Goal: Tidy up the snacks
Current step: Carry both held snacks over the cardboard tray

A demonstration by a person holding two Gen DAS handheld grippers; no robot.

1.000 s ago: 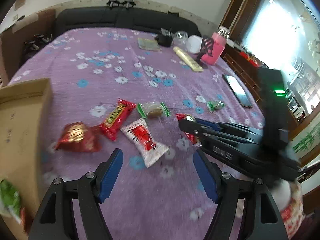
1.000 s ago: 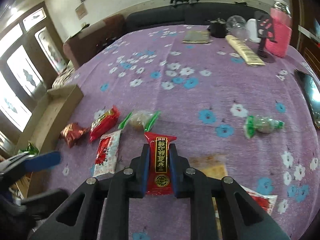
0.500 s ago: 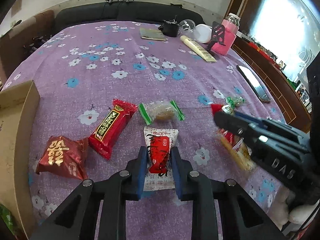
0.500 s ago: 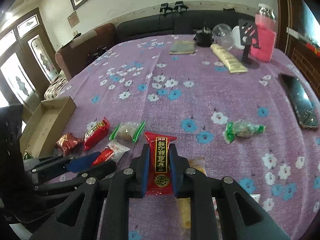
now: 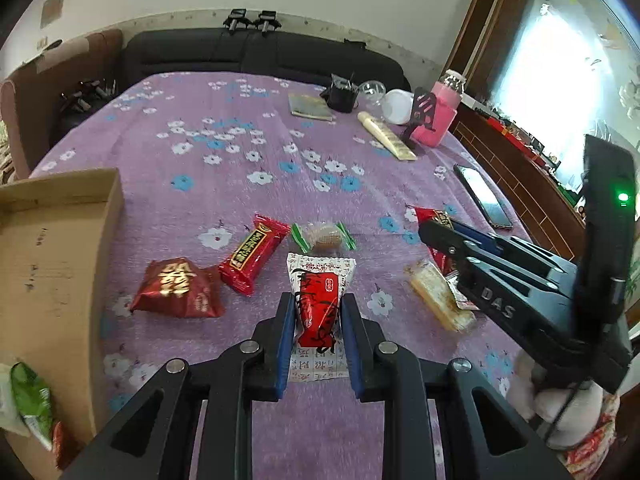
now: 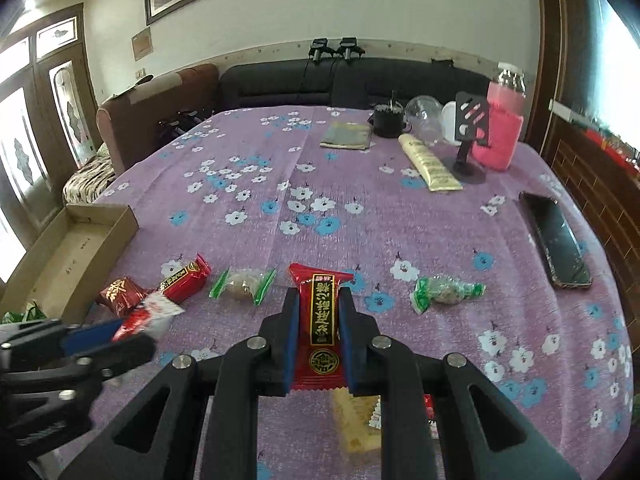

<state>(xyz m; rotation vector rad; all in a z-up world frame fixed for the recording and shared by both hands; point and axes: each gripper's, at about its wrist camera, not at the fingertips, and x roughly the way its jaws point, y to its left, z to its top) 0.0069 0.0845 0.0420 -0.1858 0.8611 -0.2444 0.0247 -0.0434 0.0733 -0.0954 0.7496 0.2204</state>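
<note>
Snacks here are light, crinkly, slippery foil packets, best pinched mid-body across the width. Left gripper (image 5: 316,312) fingers clamp the white-and-red packet (image 5: 320,304); right gripper (image 6: 318,336) fingers clamp the red bar (image 6: 322,320). 1 second ago the left fingers stood wide above that packet; the cardboard box (image 5: 52,240) lies left of them

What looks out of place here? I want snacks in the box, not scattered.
Most snacks lie loose on the purple cloth: two red packets and a green-ended sweet. The cardboard box holds only a green packet. Nothing looks spilled or torn.
</note>
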